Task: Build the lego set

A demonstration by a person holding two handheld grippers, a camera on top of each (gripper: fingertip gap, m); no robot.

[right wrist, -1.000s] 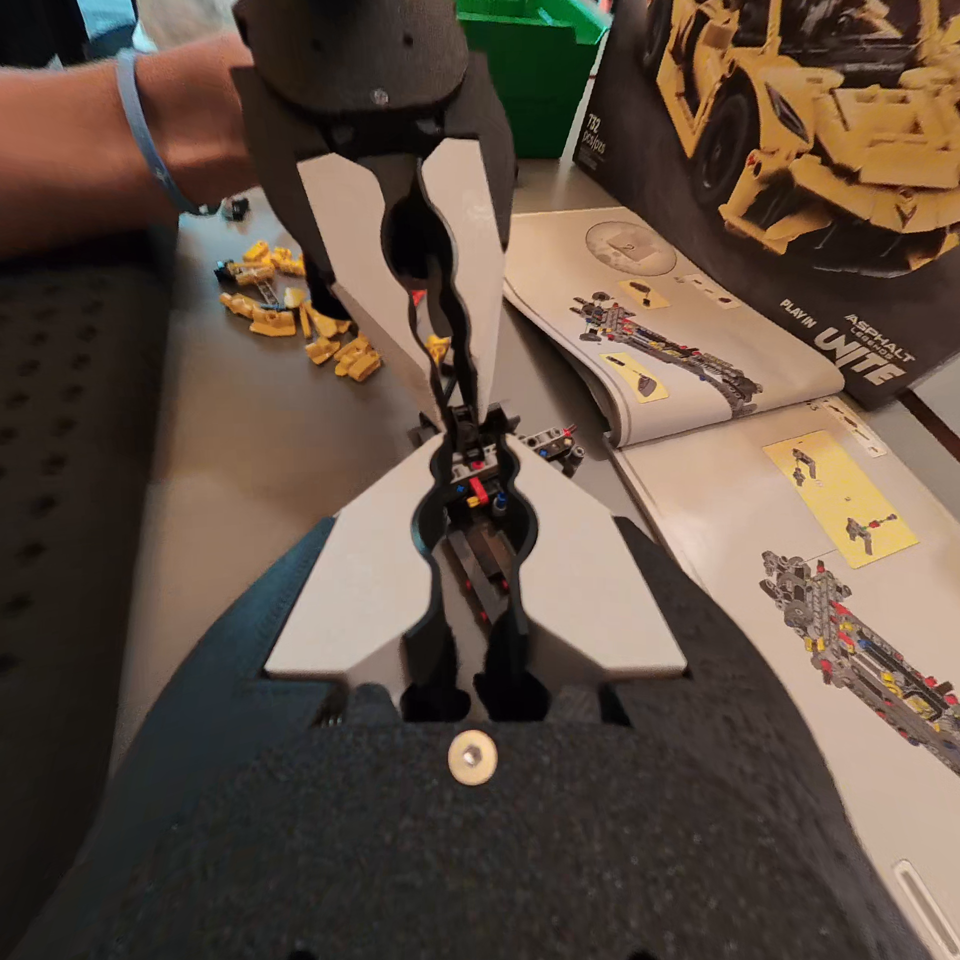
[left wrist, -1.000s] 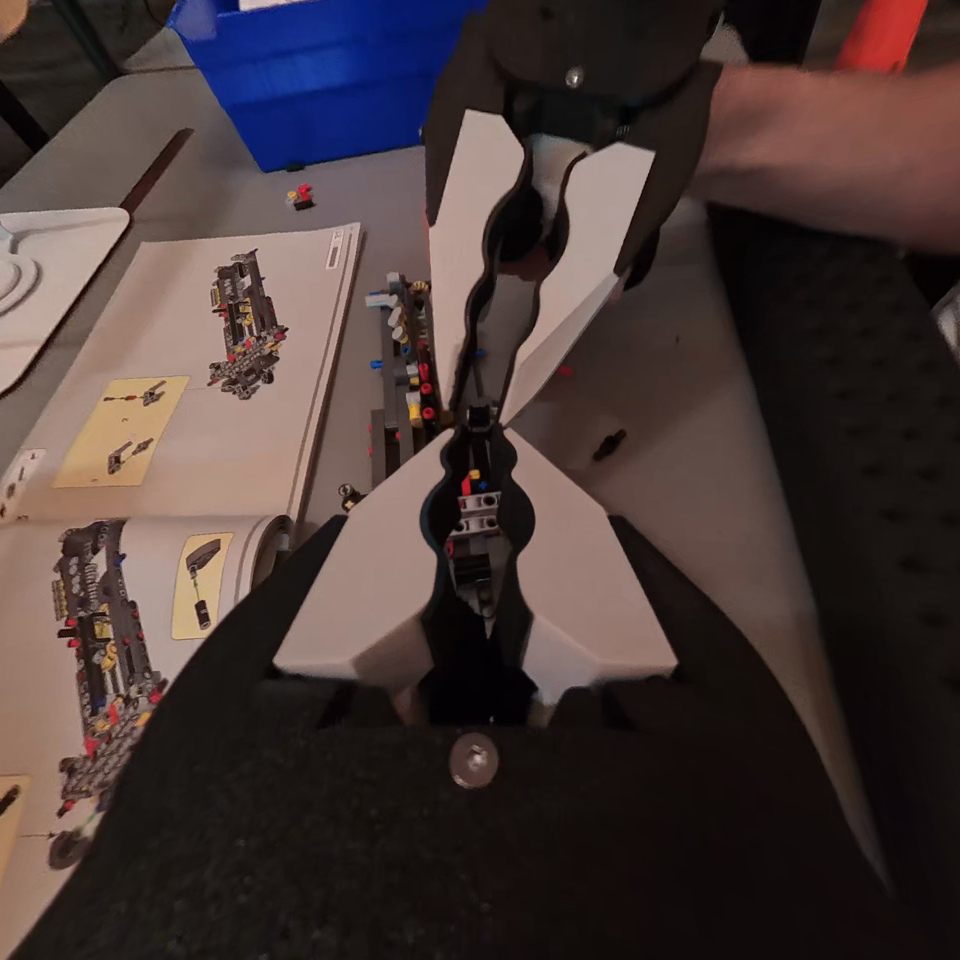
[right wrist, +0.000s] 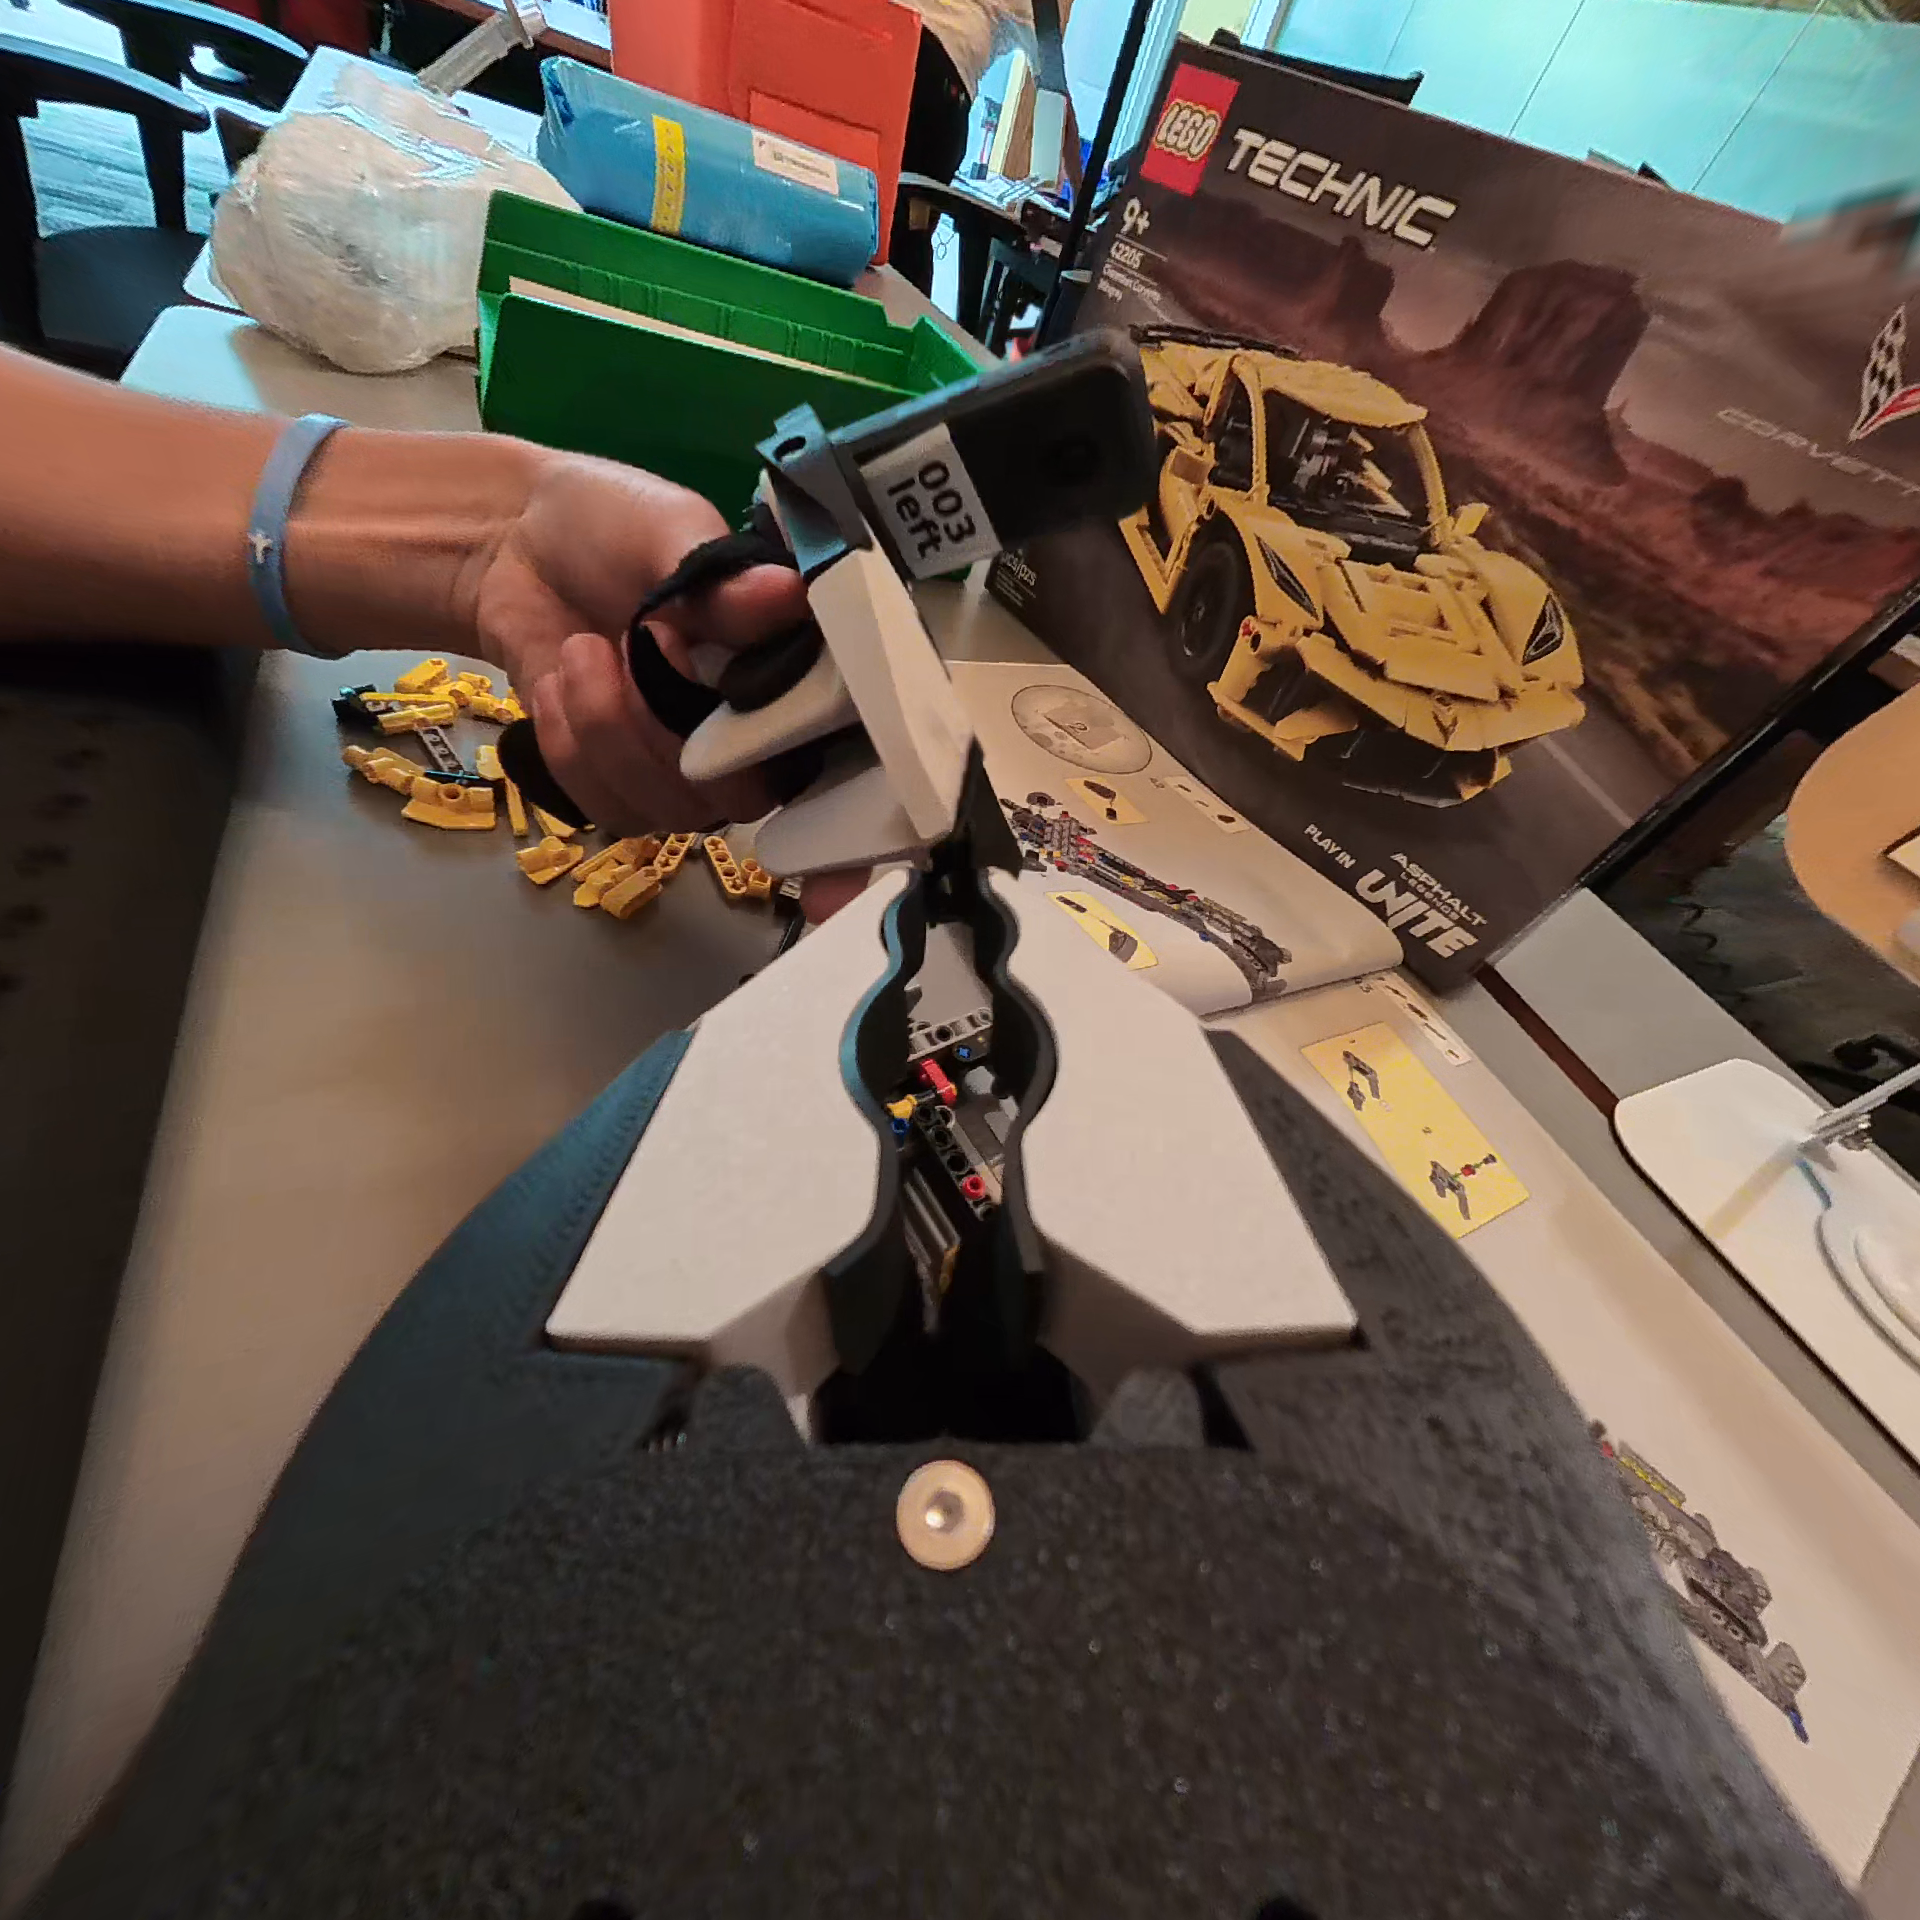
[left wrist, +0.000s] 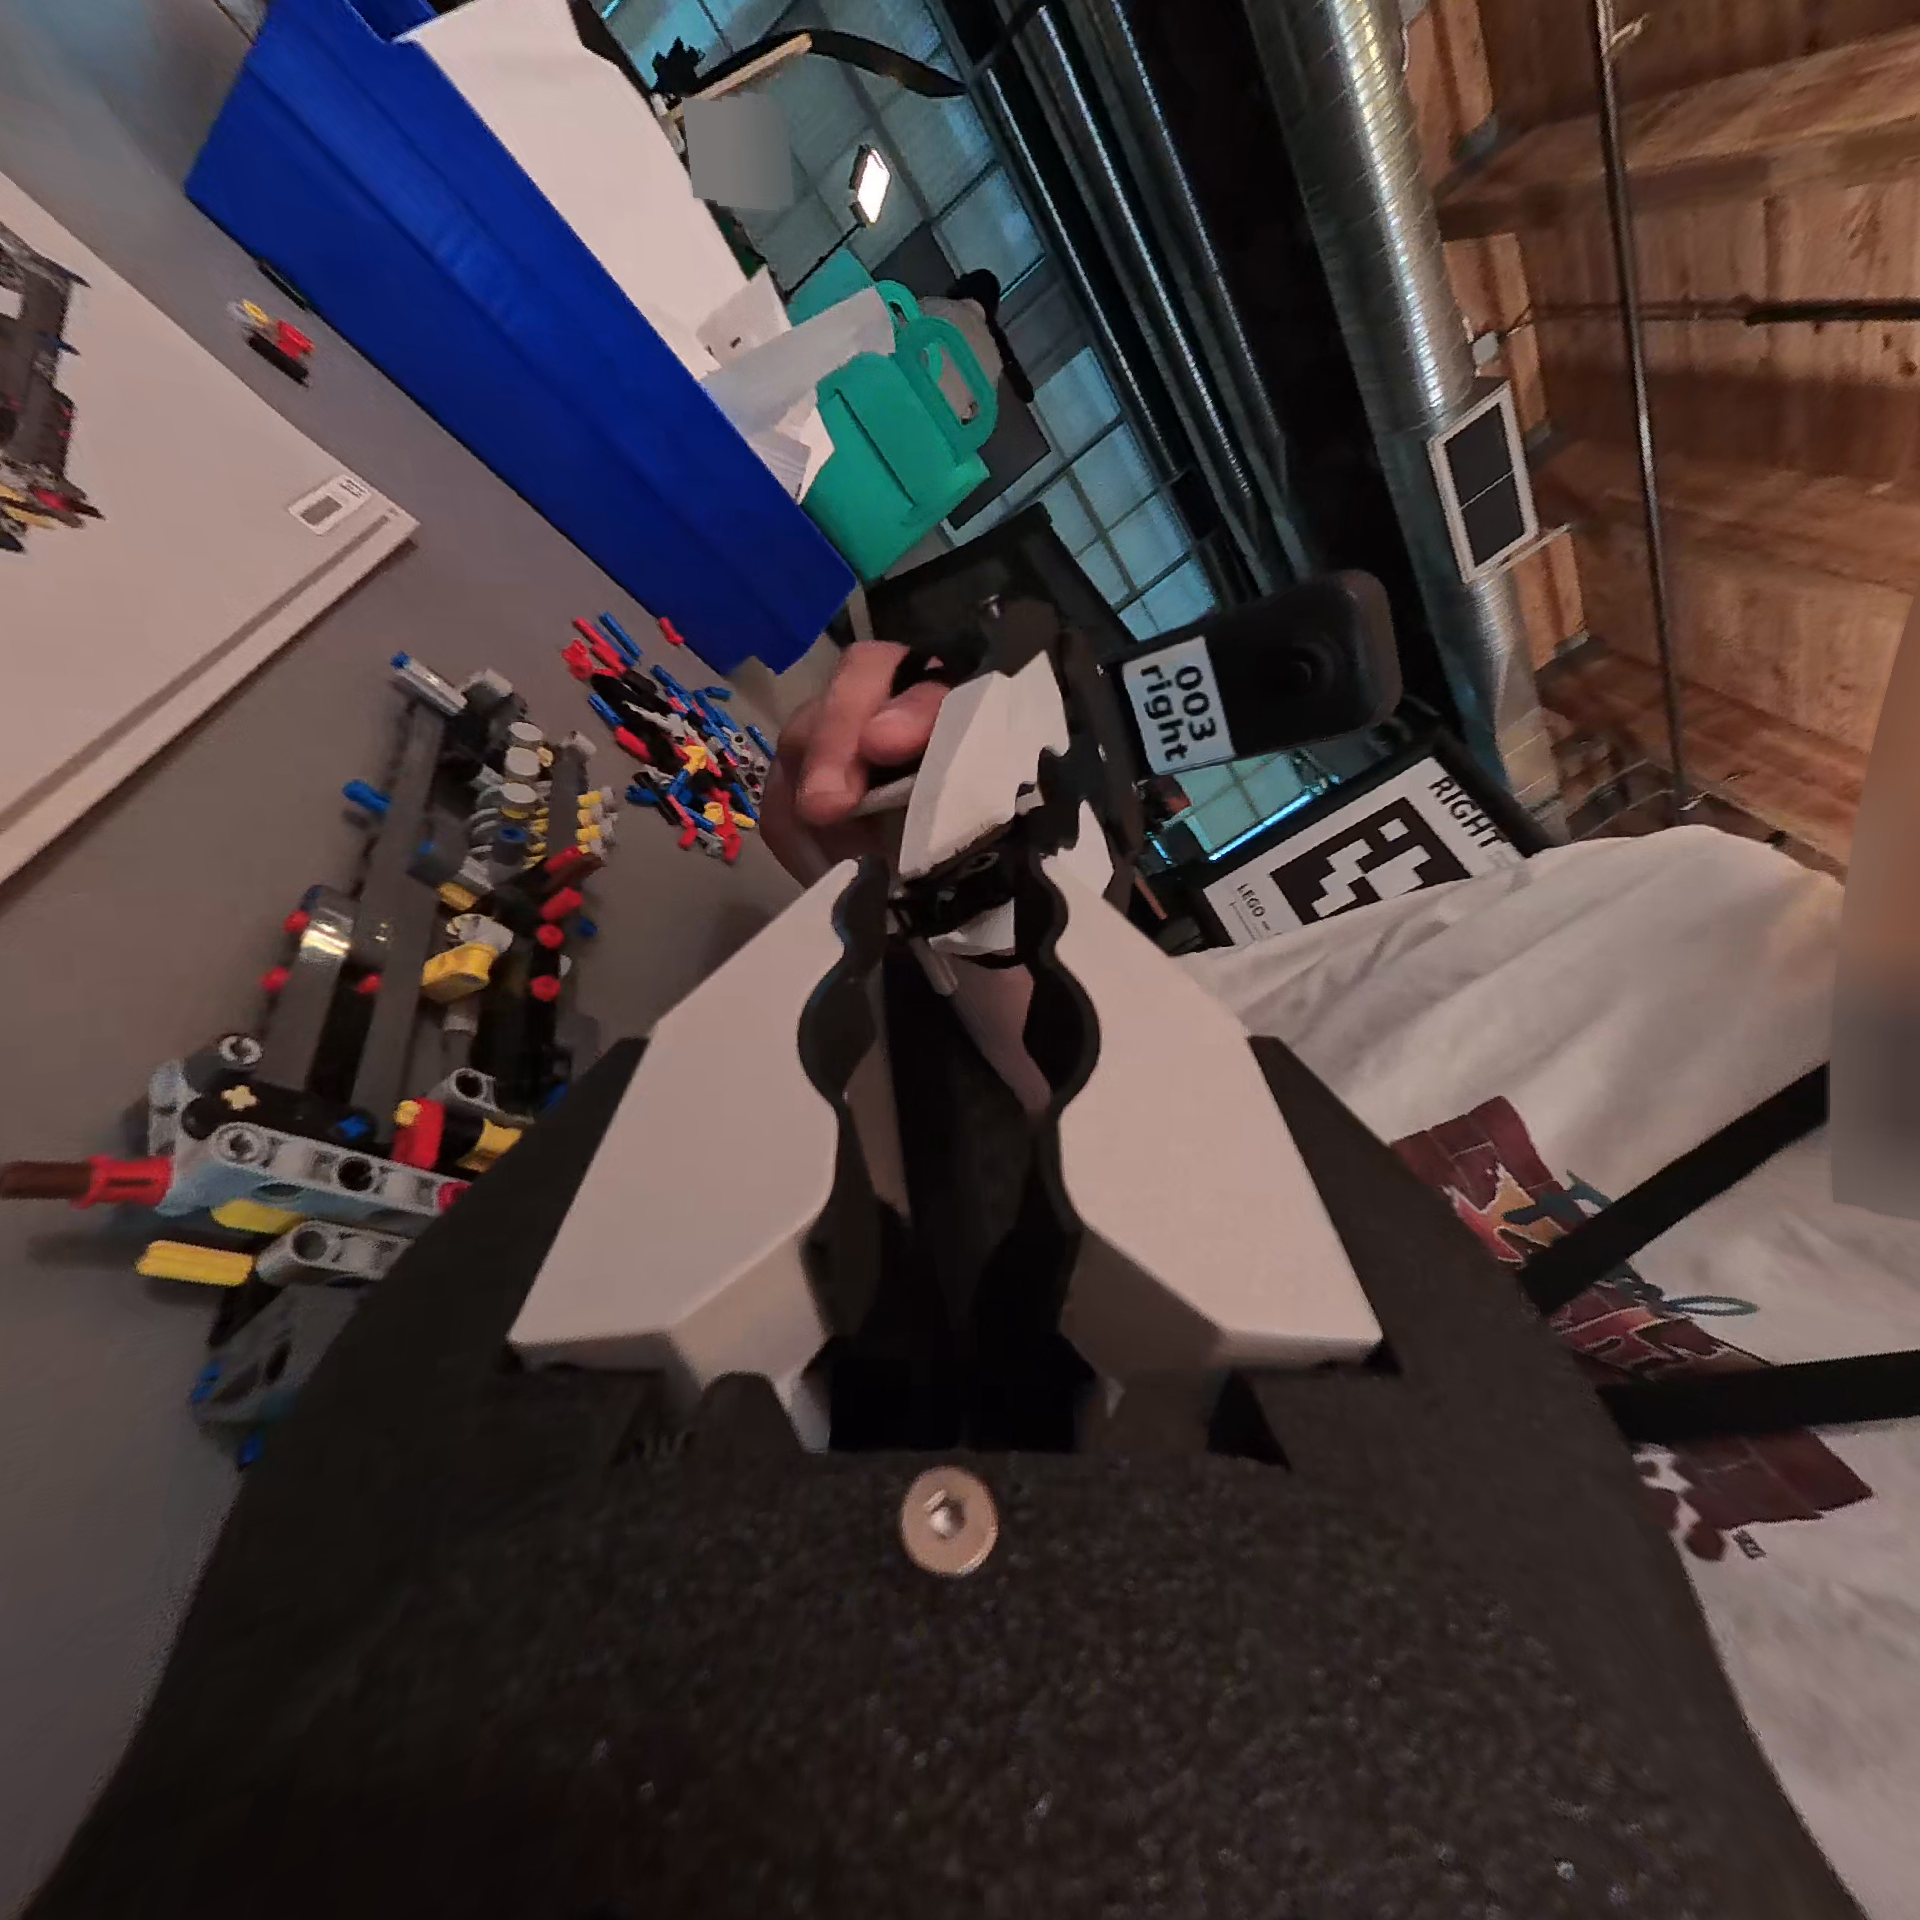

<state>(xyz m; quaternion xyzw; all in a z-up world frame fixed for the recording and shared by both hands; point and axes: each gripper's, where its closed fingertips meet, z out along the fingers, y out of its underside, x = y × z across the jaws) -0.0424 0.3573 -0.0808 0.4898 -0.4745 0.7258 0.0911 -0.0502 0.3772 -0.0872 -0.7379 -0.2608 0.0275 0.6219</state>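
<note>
Right wrist view: your right gripper [right wrist: 951, 909] and left gripper [right wrist: 940, 847] both pinch one small black piece [right wrist: 943, 883], tips meeting.

grey table [right wrist: 343, 997], wooden ceiling [left wrist: 1714, 312], silver duct [left wrist: 1382, 260], dark chairs [right wrist: 114, 177]

left hand-held gripper [left wrist: 945, 914] tips nearly closed, pinching a small black piece, kinda blurry | right hand-held gripper [left wrist: 987, 821] meets it tip to tip | long grey lego chassis [left wrist: 416, 997] lying on grey bench [left wrist: 156, 935] | blue plastic bin [left wrist: 488, 301] behind
</note>
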